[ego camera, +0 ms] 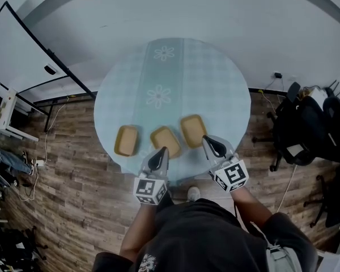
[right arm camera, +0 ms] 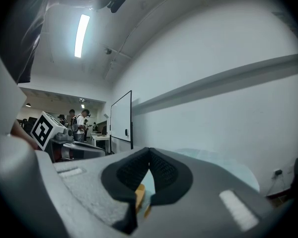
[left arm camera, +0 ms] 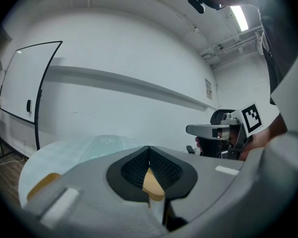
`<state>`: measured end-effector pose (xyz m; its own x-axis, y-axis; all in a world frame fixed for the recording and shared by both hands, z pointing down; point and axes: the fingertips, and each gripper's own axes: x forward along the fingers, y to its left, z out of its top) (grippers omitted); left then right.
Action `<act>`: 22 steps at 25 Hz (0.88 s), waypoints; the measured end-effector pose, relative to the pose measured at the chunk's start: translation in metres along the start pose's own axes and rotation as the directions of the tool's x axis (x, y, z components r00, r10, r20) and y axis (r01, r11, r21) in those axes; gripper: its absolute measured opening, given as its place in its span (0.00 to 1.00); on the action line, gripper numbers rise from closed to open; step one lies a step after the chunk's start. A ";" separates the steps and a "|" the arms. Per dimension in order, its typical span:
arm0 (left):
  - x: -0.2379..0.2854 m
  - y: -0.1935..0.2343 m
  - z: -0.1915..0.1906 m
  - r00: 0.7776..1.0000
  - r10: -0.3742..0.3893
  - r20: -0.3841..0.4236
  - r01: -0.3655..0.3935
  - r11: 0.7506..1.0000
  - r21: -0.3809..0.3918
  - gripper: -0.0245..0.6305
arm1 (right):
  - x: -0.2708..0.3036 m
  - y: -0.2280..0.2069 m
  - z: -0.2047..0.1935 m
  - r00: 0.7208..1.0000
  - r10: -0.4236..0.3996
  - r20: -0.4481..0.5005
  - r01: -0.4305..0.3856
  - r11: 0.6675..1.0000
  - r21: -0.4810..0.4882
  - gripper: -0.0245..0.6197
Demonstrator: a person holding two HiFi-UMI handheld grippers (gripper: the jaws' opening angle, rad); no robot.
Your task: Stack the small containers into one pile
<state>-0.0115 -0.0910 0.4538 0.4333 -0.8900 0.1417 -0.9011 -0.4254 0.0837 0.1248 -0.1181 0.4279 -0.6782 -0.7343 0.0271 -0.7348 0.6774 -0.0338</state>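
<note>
Table (ego camera: 215, 95) | middle container (ego camera: 166, 139) near edge hidden by left tongs (ego camera: 162, 152) | closed

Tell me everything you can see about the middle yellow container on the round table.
The middle container is a small, shallow rectangular tray with rounded corners and a raised rim, tan-yellow, plastic by the look, seemingly empty. It sits flat, open side up, slightly askew, near the front edge of the table, apart from the left container and the right container. From the head view the tip of the left tongs overlaps its near edge; whether they touch cannot be told.
</note>
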 end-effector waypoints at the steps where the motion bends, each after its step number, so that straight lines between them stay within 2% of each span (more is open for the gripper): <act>1: 0.001 0.001 -0.001 1.000 -0.006 -0.004 0.006 1.000 0.002 0.04 | 0.001 0.000 0.000 1.000 -0.003 0.001 0.003 1.000 -0.001 0.04; 9: 0.010 0.009 -0.005 1.000 -0.028 -0.009 0.028 0.999 0.015 0.04 | 0.011 -0.005 -0.008 0.999 -0.036 -0.005 0.036 0.999 0.002 0.04; 22: 0.019 0.031 -0.026 0.999 -0.038 -0.038 0.038 0.999 -0.020 0.04 | 0.032 0.006 -0.029 0.997 -0.049 -0.052 0.049 0.999 -0.002 0.04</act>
<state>-0.0311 -0.1169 0.4852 0.4677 -0.8662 0.1760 -0.8838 -0.4552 0.1085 0.0983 -0.1364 0.4576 -0.6409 -0.7634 0.0805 -0.7671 0.6408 -0.0303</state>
